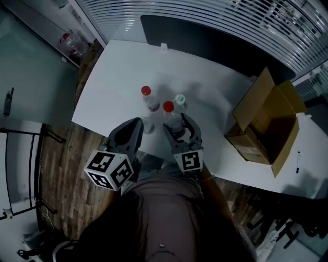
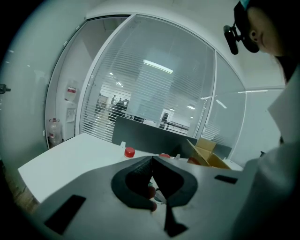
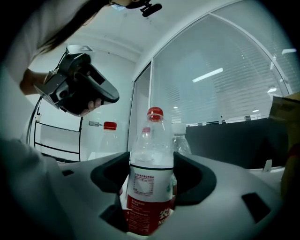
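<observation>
A white table [image 1: 115, 87] bears a red-capped bottle [image 1: 148, 99], a pale-capped bottle [image 1: 180, 101] and an open cardboard box [image 1: 266, 125].

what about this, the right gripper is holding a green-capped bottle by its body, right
No, the cap is red. The right gripper is shut on the body of a red-capped bottle, as the right gripper view shows.

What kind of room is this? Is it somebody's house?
Probably an office, not a house: glass walls with slatted blinds, a dark divider panel behind the white table where the right tongs grip a bottle, and more lit rooms beyond the glass.
</observation>
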Motion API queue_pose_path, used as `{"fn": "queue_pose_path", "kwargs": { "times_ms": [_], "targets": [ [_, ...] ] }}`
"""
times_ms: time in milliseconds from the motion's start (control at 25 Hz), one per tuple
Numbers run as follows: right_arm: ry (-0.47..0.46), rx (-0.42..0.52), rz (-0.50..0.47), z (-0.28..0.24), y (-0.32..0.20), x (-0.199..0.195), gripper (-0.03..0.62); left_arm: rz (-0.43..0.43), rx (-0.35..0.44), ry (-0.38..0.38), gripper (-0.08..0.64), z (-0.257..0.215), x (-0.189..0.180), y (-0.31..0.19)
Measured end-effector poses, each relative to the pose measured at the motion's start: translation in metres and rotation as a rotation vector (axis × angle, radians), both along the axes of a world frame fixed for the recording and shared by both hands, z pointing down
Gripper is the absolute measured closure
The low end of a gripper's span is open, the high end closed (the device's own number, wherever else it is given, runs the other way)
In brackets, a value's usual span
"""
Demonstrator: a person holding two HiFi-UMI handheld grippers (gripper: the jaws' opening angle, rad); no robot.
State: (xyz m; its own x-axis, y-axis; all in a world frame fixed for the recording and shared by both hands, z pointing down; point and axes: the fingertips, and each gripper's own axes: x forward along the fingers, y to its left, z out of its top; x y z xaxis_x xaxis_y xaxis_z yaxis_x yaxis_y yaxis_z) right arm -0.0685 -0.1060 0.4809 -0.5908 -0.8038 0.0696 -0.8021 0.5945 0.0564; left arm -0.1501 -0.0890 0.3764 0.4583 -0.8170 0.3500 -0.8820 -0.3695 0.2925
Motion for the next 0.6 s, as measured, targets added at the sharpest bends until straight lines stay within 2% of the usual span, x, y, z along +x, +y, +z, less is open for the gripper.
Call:
{"fn": "queue_pose_path", "kwargs": {
  "times_ms": [600],
  "targets": [
    [-0.003, 0.007, 0.011, 0.031, 0.009, 0.012, 0.29, 0.051, 0.001, -0.012, 0.551, -0.001, 0.012, -0.008]
  ]
}}
